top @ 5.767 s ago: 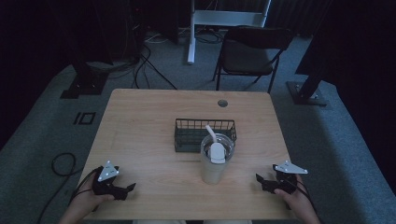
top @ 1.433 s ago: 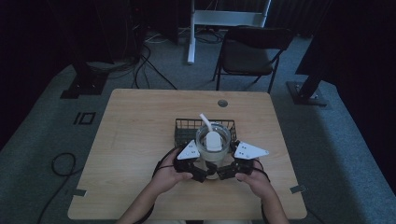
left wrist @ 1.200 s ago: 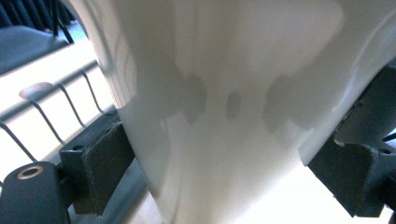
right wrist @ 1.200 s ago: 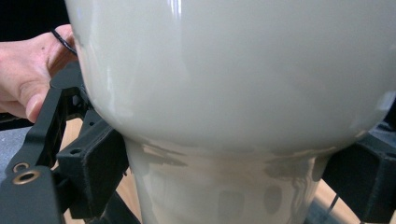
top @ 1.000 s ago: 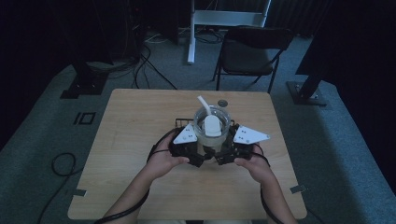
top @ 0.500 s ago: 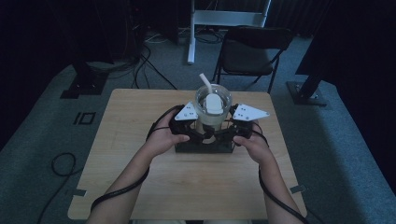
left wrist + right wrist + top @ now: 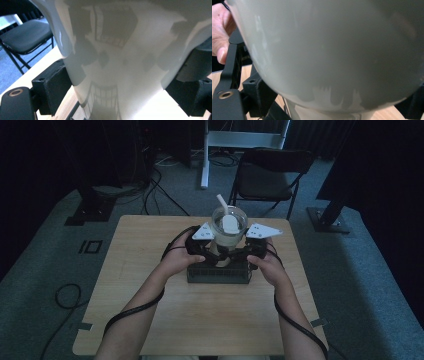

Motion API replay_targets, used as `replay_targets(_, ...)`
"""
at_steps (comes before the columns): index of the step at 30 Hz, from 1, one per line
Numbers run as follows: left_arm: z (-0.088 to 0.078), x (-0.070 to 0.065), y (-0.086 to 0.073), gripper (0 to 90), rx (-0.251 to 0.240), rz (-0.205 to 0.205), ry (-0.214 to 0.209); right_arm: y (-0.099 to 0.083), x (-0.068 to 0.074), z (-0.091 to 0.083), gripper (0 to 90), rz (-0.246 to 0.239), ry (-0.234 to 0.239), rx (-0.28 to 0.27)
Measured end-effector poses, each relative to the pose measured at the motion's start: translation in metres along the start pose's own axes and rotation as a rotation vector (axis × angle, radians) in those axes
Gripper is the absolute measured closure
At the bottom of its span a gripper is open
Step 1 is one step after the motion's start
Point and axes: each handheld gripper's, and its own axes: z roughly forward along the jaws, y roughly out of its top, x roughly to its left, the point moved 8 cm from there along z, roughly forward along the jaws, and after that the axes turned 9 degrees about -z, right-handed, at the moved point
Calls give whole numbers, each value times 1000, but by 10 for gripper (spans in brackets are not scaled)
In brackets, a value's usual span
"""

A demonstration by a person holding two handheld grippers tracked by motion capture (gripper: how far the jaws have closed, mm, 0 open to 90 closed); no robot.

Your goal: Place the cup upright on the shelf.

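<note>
Dim grey carpet surrounds the wooden counter [image 7: 150,270], with a black folding chair [image 7: 267,175] beyond its far edge and cables on the floor to the left. On my high view I hold a pale cup [image 7: 227,232] with a clear domed lid and a white straw [image 7: 221,202] raised over a black wire basket [image 7: 218,272] that sits near the middle of the counter. My left tongs [image 7: 212,251] press against the cup's left side and my right tongs [image 7: 239,251] against its right, both low on the body, with the grey plates flanking the lid. My left gripper view puts the cup's wall [image 7: 120,62] right between the black pads [image 7: 53,87], which touch it on either side, so the left tongs are clamped on the cup. My right gripper view looks up at the cup [image 7: 332,50] between its pads [image 7: 258,97], also clamped on it.
</note>
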Motion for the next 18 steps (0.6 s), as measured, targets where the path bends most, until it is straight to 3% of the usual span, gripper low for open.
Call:
replay_targets(8, 9, 5, -11, 112, 35, -24, 8, -16, -4, 7, 85, 39, 2, 35)
replay_targets(13, 15, 7, -20, 111, 52, -64, -3, -26, -4, 10, 85, 60, -2, 61)
replay_targets(18, 18, 9, -28, 113, 75, -90, 2, -36, -5, 14, 85, 54, -15, 99)
